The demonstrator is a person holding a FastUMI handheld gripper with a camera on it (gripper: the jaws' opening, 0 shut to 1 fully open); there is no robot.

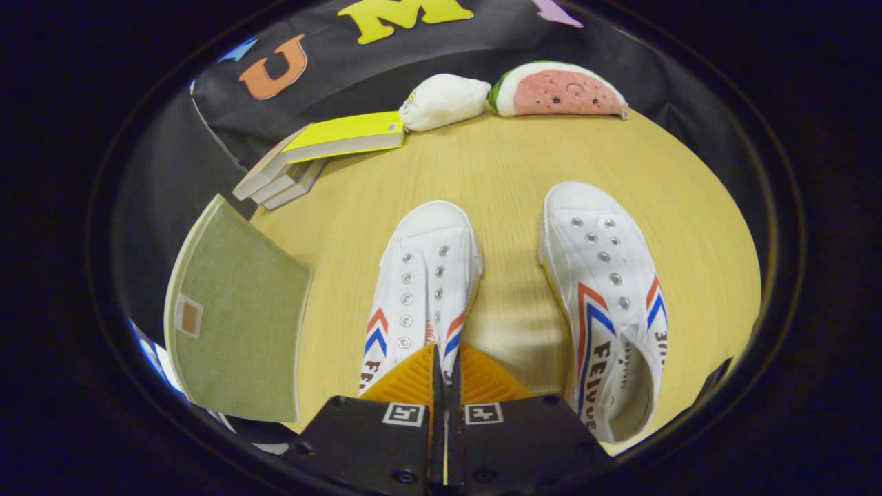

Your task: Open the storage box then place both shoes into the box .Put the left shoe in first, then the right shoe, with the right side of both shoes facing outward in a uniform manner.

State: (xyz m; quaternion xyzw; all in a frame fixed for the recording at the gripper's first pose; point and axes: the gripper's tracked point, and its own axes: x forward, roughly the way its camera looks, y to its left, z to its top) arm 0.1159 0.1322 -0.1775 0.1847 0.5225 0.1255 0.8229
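On the round pale-wood tabletop (510,172), the olive fabric storage box (238,324) is sitting lid-closed beside 2 white canvas shoes with red-and-blue chevrons. The left-hand shoe (420,275) is lying just ahead of the orange-fingered tool (446,372), which is hovering clenched and empty. Both shoes look light and soft; the firm heel collar of the right-hand shoe (606,275) is likely offering the surest pinch.

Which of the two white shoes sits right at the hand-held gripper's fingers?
The shoe nearer the green storage box: the shut hand-held gripper overlaps its heel end. The other shoe lies apart, beside it.
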